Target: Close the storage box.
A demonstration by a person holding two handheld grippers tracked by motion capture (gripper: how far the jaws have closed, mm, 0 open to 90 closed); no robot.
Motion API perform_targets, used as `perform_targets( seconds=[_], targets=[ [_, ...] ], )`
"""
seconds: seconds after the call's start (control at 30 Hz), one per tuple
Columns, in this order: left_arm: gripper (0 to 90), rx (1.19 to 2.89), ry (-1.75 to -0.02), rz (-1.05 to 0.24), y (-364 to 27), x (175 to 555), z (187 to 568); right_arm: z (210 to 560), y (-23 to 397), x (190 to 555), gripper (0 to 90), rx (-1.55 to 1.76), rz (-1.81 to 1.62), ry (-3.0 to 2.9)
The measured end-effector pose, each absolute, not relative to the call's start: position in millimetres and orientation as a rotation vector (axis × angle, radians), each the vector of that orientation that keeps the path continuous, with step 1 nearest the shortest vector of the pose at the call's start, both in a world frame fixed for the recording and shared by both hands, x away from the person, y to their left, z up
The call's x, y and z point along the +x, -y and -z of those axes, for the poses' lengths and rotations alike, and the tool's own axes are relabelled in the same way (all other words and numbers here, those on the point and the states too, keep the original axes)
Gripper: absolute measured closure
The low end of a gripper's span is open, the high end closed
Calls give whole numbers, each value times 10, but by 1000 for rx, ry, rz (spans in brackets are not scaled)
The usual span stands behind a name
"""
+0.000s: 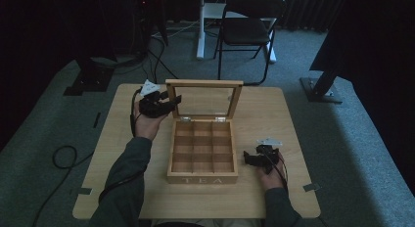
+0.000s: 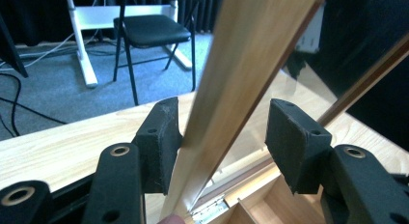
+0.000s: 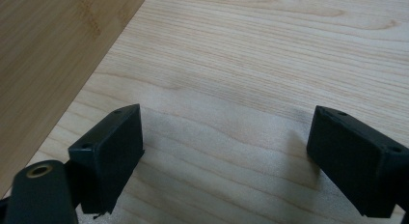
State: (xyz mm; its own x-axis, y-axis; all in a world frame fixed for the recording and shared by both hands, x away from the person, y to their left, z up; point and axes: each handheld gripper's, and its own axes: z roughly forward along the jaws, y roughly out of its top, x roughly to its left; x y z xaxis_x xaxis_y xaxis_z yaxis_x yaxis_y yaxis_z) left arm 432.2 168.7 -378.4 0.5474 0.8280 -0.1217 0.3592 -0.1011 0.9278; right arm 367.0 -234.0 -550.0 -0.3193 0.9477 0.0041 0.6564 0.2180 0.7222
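tea box (image 1: pixel 202 161) lid (image 1: pixel 204 100) upright between spread left gripper (image 1: pixel 172 101) jaws

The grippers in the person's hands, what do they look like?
Both the left gripper and the right gripper are black, with two chunky, blocky jaws. Each has a grey three-cornered plate on top and a black cable trailing back. The person wears dark green sleeves.

1. Tea box (image 1: pixel 202 158): light wood, rectangular, lettered "TEA" on the front wall. It sits at the centre of the table and is open.
2. Interior: wooden dividers form a grid of compartments.
3. Lid (image 1: pixel 204 101): wooden frame around a clear pane, hinged at the box's 12 o'clock edge, standing nearly upright.
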Motion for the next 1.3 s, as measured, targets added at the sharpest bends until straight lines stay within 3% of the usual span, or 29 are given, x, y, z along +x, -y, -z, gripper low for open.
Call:
perform_targets(
  seconds=[0.37,1.3],
  targets=[
    [507,1682,-974,-553,-1759,4183,3678,5500,2338,3670,123,1481,-882,-2055],
    [508,1692,-980,-514,-1784,3934,3656,5499,2325,3668,123,1477,-883,-2059]
  ],
)
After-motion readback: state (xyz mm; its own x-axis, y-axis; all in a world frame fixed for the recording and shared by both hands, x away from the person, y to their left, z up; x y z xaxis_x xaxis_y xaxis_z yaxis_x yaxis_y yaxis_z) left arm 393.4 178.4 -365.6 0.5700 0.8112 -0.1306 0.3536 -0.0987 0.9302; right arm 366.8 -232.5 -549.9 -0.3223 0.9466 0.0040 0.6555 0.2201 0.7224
